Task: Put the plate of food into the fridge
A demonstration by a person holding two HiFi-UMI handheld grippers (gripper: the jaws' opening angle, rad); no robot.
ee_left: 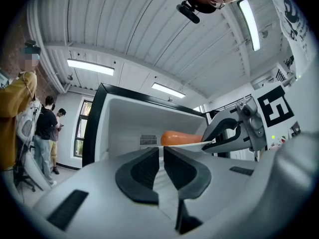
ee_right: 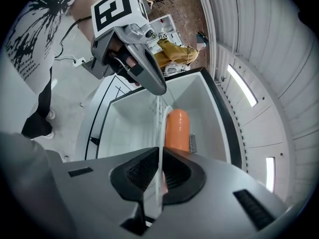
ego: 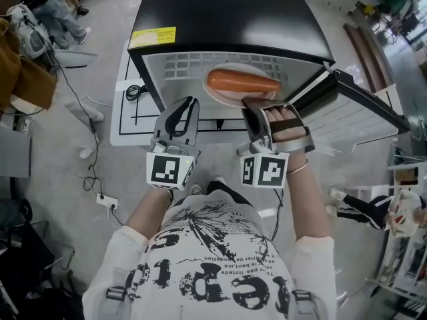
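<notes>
A white plate (ego: 220, 97) carrying a long orange food item (ego: 241, 83) hangs at the mouth of the open black mini fridge (ego: 227, 19). My right gripper (ego: 257, 104) is shut on the plate's near rim. In the right gripper view the thin rim (ee_right: 160, 133) runs edge-on between the pads, with the orange food (ee_right: 177, 128) beyond. My left gripper (ego: 185, 104) sits just left of the plate, shut and holding nothing. In the left gripper view, the plate (ee_left: 187, 144), the food (ee_left: 180, 137) and the right gripper (ee_left: 219, 138) show past its jaws (ee_left: 161, 156).
The fridge door (ego: 353, 105) stands swung open to the right. White inner walls and a wire shelf (ego: 180, 65) show inside. A power strip (ego: 105, 201) and cables lie on the floor at left. People stand at the far left (ee_left: 47, 128) and lower right (ego: 373, 212).
</notes>
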